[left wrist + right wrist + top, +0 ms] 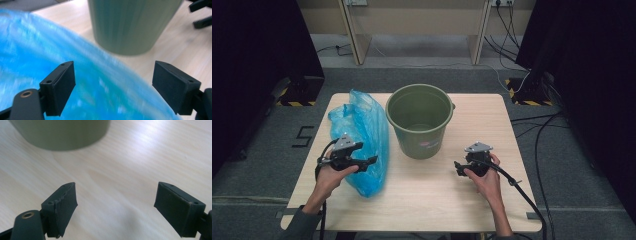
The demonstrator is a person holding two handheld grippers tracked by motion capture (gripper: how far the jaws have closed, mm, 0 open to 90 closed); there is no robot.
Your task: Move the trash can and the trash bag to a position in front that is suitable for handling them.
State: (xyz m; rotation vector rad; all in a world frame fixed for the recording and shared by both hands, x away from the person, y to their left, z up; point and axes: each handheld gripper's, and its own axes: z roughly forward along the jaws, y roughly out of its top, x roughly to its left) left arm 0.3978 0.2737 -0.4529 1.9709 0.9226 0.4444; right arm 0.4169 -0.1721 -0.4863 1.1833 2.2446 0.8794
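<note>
Left gripper near left front part of light wooden table, jaws wide apart, nothing pressed; crumpled blue plastic bag lies under and between them, blurred in left gripper view. Right gripper toward right front part, jaws released, bare wood between them. Bag stretches along left side toward far edge. Round olive-green plastic bucket upright at centre near far edge, just beside bag.
</note>
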